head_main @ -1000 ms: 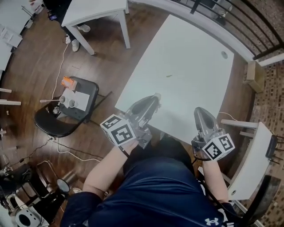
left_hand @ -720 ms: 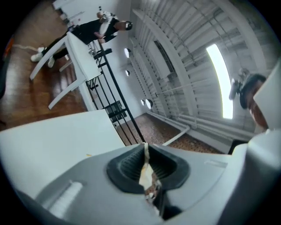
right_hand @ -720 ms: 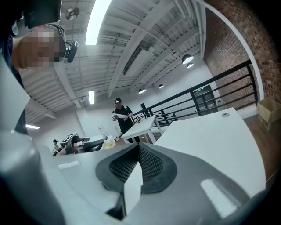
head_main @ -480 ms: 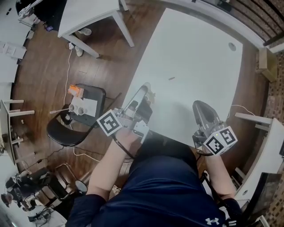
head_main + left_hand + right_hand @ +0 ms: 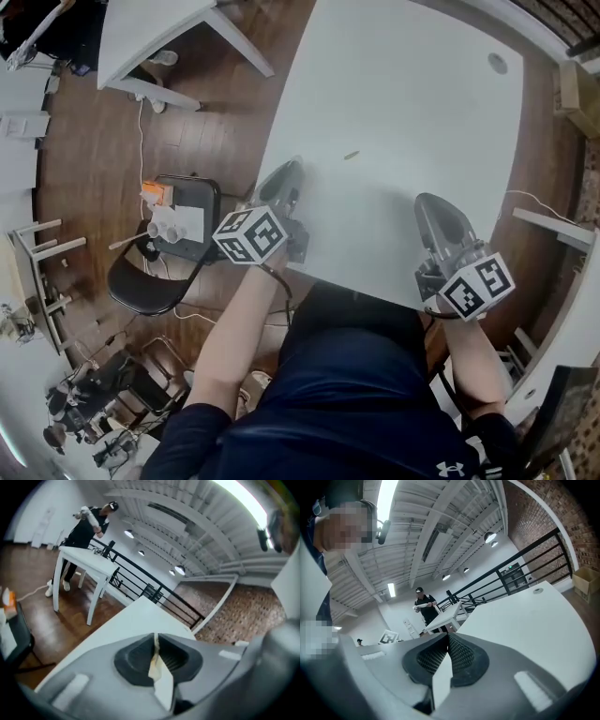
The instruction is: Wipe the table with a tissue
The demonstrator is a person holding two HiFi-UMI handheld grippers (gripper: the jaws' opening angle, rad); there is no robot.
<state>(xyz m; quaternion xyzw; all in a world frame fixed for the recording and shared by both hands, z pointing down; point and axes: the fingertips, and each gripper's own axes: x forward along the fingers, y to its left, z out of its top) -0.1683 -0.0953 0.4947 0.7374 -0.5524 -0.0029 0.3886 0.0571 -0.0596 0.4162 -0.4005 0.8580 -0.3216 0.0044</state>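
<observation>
Hovering: L gripper [image 5: 286,171] w/ tan scrap [image 5: 153,660]

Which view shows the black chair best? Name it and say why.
Head view: the chair shows nearly whole from above, left of the table. Left gripper view catches only its edge. Right gripper view misses it.

Dark navy short-sleeved shirt [image 5: 347,403], small white logo [image 5: 448,466]. Grey moulded plastic left gripper [image 5: 284,171] and right gripper [image 5: 429,201]; black-and-white marker cubes [image 5: 249,234] on both.
</observation>
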